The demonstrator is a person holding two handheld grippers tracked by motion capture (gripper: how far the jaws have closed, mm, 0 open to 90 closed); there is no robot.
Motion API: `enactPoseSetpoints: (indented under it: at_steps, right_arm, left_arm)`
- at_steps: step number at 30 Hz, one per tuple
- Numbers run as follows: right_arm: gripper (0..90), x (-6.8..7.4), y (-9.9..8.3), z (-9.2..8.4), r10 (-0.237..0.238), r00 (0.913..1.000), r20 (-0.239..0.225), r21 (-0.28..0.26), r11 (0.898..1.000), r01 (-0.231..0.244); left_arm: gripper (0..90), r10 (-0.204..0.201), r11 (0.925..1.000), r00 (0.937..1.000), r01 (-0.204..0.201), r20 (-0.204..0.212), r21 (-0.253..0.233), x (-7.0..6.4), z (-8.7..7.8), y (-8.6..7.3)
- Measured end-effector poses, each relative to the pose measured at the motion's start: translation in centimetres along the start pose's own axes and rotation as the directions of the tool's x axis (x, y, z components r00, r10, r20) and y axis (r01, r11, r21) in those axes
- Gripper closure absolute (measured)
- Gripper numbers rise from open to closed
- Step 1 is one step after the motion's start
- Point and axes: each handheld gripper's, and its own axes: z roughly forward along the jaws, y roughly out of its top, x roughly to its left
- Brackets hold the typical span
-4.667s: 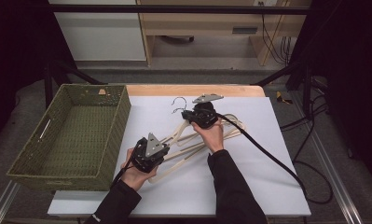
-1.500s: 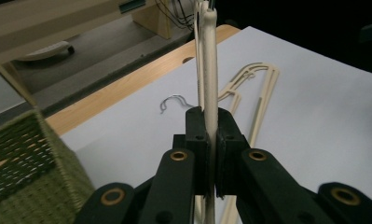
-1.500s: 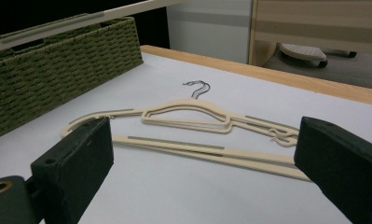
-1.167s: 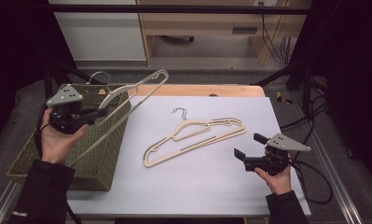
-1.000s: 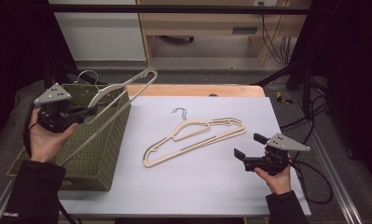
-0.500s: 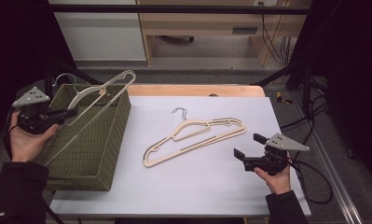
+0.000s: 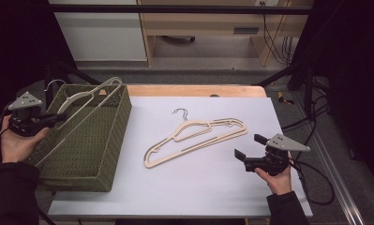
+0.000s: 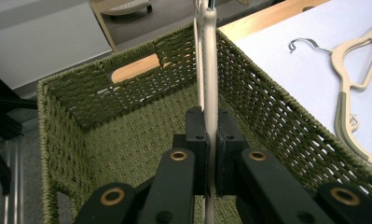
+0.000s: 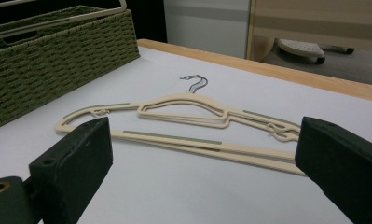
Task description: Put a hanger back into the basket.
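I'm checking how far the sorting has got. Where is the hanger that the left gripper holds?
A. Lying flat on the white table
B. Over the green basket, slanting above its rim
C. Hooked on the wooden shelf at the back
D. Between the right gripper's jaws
B: the left gripper is shut on a hanger that slants over the basket; in the left gripper view its jaws clamp the hanger's bar above the basket's inside.

The high view looks down over the table (image 7: 213,187); both tool cameras sit close, sharing the basket (image 8: 277,112).
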Motion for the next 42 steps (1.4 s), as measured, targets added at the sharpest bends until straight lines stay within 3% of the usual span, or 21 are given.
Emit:
enactPoseSetpoints:
  at_steps: [6, 14, 20, 25, 34, 35, 38, 39, 42]
  right_arm:
    - [4.6, 0.0, 0.0, 0.1, 0.001, 1.0, 0.001, 0.001, 1.0, -0.001]
    - [4.6, 0.0, -0.1, 0.1, 0.003, 1.0, 0.001, 0.003, 1.0, -0.003]
    - [4.7, 0.0, -0.1, 0.1, -0.001, 1.0, -0.003, 0.004, 1.0, 0.001]
    - [4.8, 0.2, -0.1, 0.3, 0.001, 1.0, -0.007, 0.007, 1.0, -0.001]
    - [4.9, 0.2, -0.1, 0.3, 0.005, 0.9999, -0.011, 0.007, 1.0, -0.004]
    - [4.9, 0.2, -0.1, 0.3, 0.005, 0.9999, -0.011, 0.007, 1.0, -0.005]
    - [5.0, 0.2, -0.1, 0.3, 0.002, 0.9999, -0.011, 0.005, 1.0, -0.001]
    - [5.0, 0.2, -0.1, 0.3, -0.003, 0.9999, -0.014, 0.006, 1.0, 0.003]
    - [5.0, 0.3, -0.1, 0.3, -0.003, 0.9999, -0.013, 0.005, 1.0, 0.003]
  left_arm:
    - [86.3, 0.017, 0.9998, 0.9998, -0.017, 0.015, 0.012, 0.5, 0.2, -1.1]
    - [86.3, 0.004, 0.9995, 0.9999, -0.005, 0.013, 0.03, 0.3, 0.5, -2.4]
    - [86.3, 0.03, 0.9969, 0.9995, -0.03, 0.005, 0.072, -1.4, 2.1, -3.1]
    - [86.0, 0.035, 0.9953, 0.9991, -0.033, -0.022, 0.091, -2.7, 4.1, -4.8]
    - [83.5, 0.018, 0.9929, 0.9997, -0.017, -0.013, 0.118, -3.3, 5.3, -6.4]
    - [82.8, 0.018, 0.9889, 0.9998, -0.019, 0.013, 0.147, -3.4, 5.5, -6.4]
    - [80.3, 0.011, 0.9849, 0.9996, -0.015, 0.024, 0.173, -3.4, 5.9, -6.4]
    - [79.1, 0.016, 0.973, 0.9987, -0.026, 0.048, 0.229, -3.5, 6.4, -6.6]
    - [78.0, 0.017, 0.9717, 0.9981, -0.03, 0.059, 0.234, -3.7, 6.6, -6.6]
